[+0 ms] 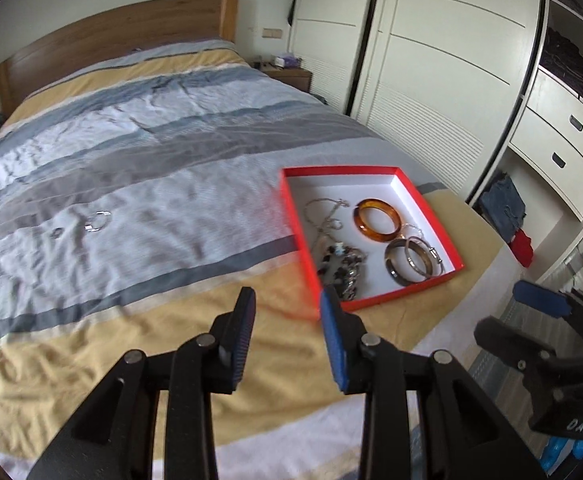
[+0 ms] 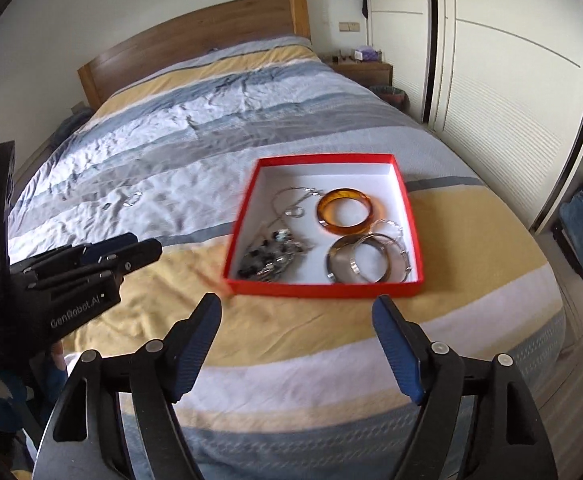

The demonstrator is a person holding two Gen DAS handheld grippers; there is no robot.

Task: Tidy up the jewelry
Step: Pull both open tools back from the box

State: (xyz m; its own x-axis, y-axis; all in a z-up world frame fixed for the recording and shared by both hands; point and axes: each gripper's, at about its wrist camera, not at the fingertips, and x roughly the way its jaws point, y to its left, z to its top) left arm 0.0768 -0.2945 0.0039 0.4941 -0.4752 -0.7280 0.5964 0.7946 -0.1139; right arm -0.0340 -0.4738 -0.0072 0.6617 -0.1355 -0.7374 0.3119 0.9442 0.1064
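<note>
I see the box [image 2: 407, 196] lying on the bed [image 2: 195, 140] near its foot, toward the wardrobe [image 2: 511, 80] side. In the box, a bangle [image 2: 345, 211] sits behind two bracelets [image 2: 365, 264], with a chain [image 2: 291, 200] and beaded piece [image 2: 269, 258] to their left. Small rings [image 1: 97, 222] lie on the bed well left of the box.

The left tool [image 1: 287, 300] is built of matte black plastic linkage arms, each pinned with round silver rivets at the joints. Its two fingers carry blue ribbed pads [image 1: 333, 344] with fine crosswise grooves. Seen from the right wrist camera, its black housing bears the white lettering "GenRobot.AI" along the side, with small silver screws set along its top edge.

The right tool [image 2: 297, 312] has the same make: black triangular struts with cut-out slots, silver rivet heads, and blue grooved pads [image 2: 391, 344] on the inner faces of the fingers. From the left wrist camera its black body shows white letters reading "DAS".
</note>
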